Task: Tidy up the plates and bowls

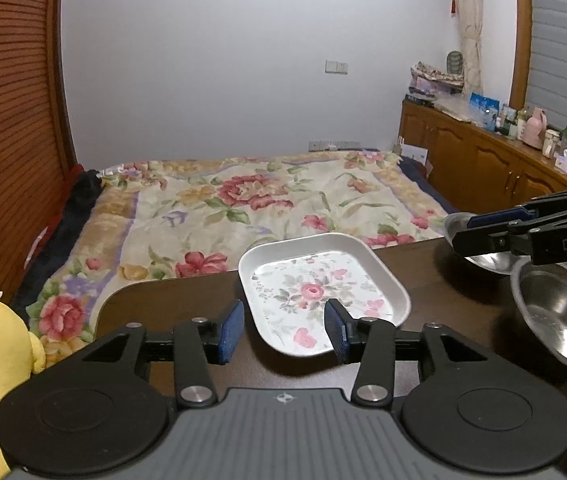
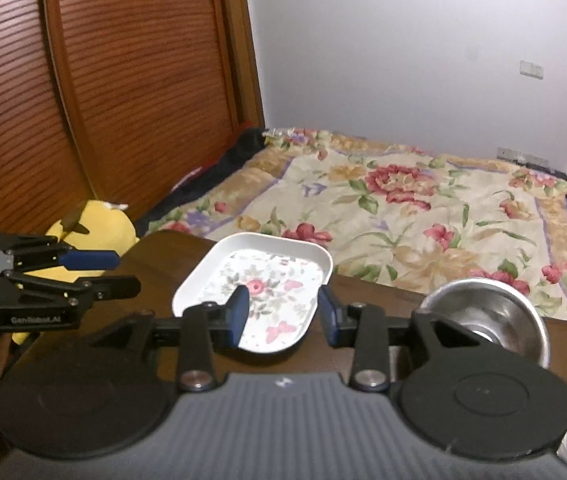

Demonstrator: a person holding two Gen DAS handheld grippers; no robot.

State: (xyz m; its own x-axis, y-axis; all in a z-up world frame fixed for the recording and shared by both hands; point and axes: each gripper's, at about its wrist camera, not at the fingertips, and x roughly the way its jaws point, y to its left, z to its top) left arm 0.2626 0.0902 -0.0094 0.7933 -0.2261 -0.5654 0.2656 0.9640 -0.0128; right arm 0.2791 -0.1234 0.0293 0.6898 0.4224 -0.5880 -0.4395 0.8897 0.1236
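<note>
Two steel bowls (image 1: pixel 559 312) sit right of the floral plate (image 1: pixel 323 292) on the dark counter (image 1: pixel 171 304), a flowered bed (image 1: pixel 243 208) beyond. Left gripper (image 1: pixel 283 330) fingers spread wide, empty, near the plate; right gripper (image 2: pixel 283 314) likewise released.

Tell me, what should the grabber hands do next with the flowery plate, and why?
Probably ease the left gripper forward and close on the flowery plate's near rim. Both grippers are open and empty, the plate sits alone on the table, and the metal bowls wait to its right.
</note>
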